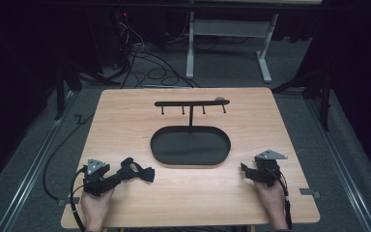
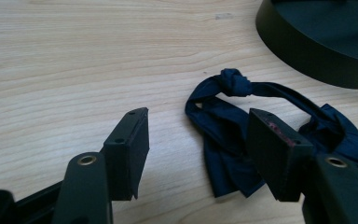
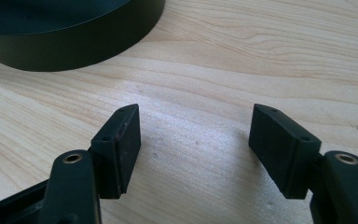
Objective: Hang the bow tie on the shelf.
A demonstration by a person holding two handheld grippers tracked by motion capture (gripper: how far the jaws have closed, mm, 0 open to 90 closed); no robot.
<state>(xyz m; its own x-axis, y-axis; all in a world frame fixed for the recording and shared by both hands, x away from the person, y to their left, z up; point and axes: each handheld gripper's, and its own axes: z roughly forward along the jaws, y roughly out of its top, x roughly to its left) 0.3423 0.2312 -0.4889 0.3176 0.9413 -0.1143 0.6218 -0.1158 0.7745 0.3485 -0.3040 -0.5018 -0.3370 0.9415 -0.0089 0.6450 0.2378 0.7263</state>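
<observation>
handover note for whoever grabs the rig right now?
Left tongs: open, low over the table, holding nothing; the dark blue knotted cloth lies just ahead of them.
Right tongs: open over bare wood.
The black stand, an oval tray with a hook bar, sits mid-table; its hooks look bare.
Done: nothing visible. Left: probably grasp the cloth and hang it.

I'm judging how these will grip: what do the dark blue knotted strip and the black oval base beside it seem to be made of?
The dark blue knotted strip looks like thin woven cloth with a slight sheen: it folds, creases and holds a tight knot. The black oval base looks rigid, probably painted metal or plastic: a smooth matt wall with a crisp edge. The left gripper, its jaws apart, is at the cloth.
</observation>
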